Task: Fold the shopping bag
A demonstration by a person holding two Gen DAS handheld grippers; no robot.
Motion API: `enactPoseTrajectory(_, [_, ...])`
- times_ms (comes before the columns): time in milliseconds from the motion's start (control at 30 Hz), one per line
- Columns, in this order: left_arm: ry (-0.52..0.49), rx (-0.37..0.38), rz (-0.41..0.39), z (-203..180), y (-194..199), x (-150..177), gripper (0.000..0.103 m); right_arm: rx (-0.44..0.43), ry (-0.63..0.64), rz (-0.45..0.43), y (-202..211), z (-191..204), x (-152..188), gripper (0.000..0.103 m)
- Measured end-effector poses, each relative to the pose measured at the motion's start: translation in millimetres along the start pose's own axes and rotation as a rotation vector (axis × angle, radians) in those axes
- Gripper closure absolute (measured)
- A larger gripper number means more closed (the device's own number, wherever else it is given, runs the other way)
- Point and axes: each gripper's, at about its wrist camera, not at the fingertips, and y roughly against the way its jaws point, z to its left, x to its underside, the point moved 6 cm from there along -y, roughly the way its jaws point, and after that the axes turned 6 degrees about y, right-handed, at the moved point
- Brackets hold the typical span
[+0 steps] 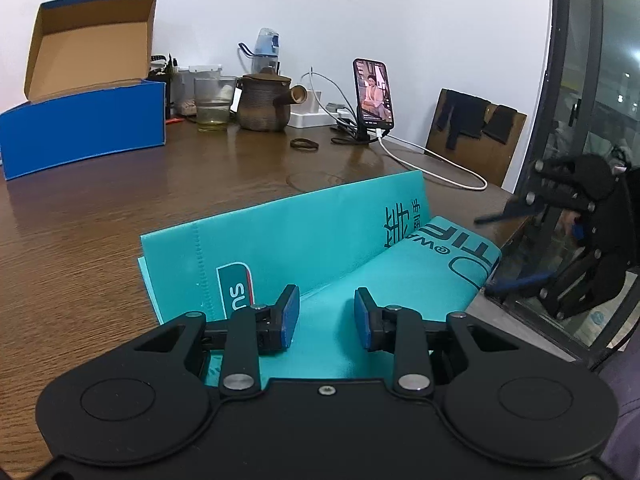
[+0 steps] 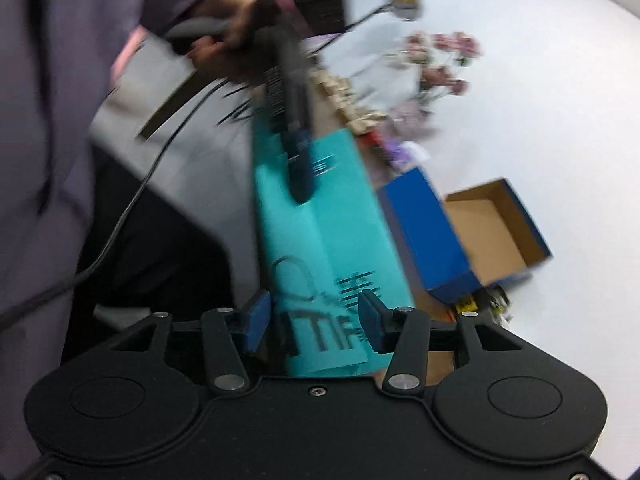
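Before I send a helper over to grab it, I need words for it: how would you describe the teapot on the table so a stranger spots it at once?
Start at the open blue cardboard box on the wooden table by the white wall, then look right past the clear glass cup. The teapot stands next, left of the propped-up phone. It is the only dark brown, ribbed pottery piece there, with a stubby side handle.

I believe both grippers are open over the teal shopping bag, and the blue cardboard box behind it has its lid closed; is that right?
Not quite: the blue cardboard box has its lid open, as the left wrist view shows. The rest holds: the left gripper and right gripper are both open over the teal shopping bag.
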Motion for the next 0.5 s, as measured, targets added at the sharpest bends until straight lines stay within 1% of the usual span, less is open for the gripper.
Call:
enactPoseTrajectory(33, [-0.004, 0.005, 0.005, 0, 0, 0, 0.072, -0.007, 0.005, -0.004, -2, 1, 0, 0.067])
enactPoseTrajectory(67, [-0.006, 0.010, 0.011, 1, -1, -1, 0.072, -0.007, -0.002, -0.008, -5, -1, 0, 0.073])
enactPoseTrajectory(133, [-0.017, 0.020, 0.024, 1, -1, -2, 0.072, -0.017, -0.019, -0.020, -11, -2, 3, 0.074])
enactPoseTrajectory(167, [-0.024, 0.025, 0.031, 1, -1, -3, 0.072, -0.024, -0.027, -0.027, -13, -2, 5, 0.071])
enactPoseTrajectory(300, [-0.038, 0.046, 0.066, 3, -3, -7, 0.073, -0.035, -0.096, -0.053, -17, -2, 10, 0.068])
enactPoseTrajectory(333, [-0.042, 0.051, 0.076, 4, -4, -8, 0.073, -0.029, -0.115, -0.063, -18, 1, 10, 0.066])
enactPoseTrajectory(400, [-0.052, 0.059, 0.097, 4, -6, -10, 0.073, -0.012, -0.103, -0.076, -21, 4, 11, 0.061])
enactPoseTrajectory(467, [-0.063, 0.065, 0.119, 4, -8, -13, 0.072, 0.009, -0.073, -0.065, -26, 8, 9, 0.059])
enactPoseTrajectory(500, [-0.066, 0.067, 0.127, 4, -8, -13, 0.073, 0.009, -0.082, -0.064, -27, 7, 8, 0.059])
